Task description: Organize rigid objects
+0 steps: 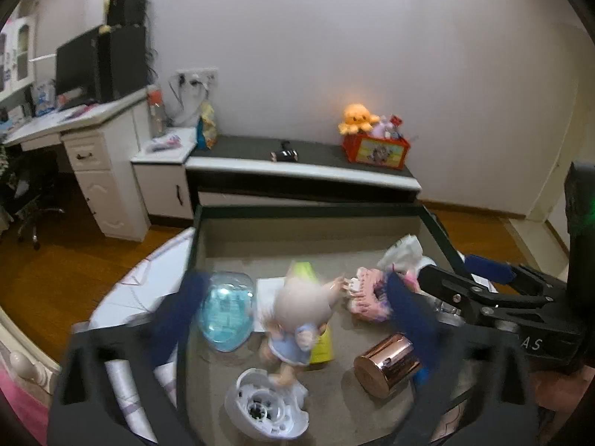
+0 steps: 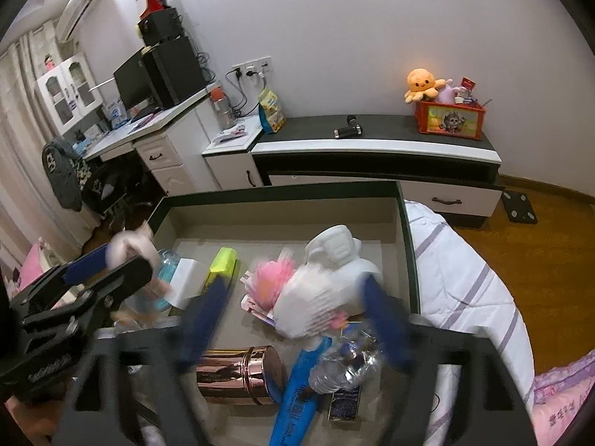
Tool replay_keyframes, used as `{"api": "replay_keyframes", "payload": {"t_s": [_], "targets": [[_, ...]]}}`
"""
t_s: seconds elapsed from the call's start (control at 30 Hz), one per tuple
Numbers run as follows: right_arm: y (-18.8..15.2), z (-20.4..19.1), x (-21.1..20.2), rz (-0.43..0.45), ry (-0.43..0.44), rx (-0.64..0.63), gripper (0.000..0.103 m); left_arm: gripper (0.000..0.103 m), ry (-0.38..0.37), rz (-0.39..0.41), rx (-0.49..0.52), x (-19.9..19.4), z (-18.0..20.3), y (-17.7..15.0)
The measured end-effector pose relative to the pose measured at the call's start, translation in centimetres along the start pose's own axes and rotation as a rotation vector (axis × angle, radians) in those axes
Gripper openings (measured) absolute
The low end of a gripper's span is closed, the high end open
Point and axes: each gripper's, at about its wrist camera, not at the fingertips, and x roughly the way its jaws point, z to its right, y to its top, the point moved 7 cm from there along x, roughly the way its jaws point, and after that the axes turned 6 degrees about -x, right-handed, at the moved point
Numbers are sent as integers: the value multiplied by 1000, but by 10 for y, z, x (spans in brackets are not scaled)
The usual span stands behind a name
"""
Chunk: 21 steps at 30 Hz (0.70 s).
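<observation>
Over the dark-rimmed tray on the bed, both grippers are hovering with their blue-padded fingers angling downward. Largest among the contents, a white robot-shaped toy is lying near the tray's right edge, with a pink-and-white comb bundle beside it. A copper canister is lying on its side toward the near edge. The left gripper is hanging with fingers spread wide on either side of a doll (blurred, so whether anything is touching it I cannot tell). The right gripper is likewise held apart, straddling the bundle, gripping nothing. A clear blue egg-shaped case is sitting by the left edge.
</observation>
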Motion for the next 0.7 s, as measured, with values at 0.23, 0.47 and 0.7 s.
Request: {"api": "replay_keyframes", "payload": {"t_s": [0.23, 0.47, 0.7], "targets": [[4, 9, -29, 57, -50, 59, 90, 103, 1, 88, -18, -43, -7, 10], [3, 0, -65, 101, -72, 56, 90, 103, 10, 132, -29, -82, -13, 8], [-13, -12, -105, 130, -114, 34, 90, 103, 37, 145, -18, -120, -15, -6]]}}
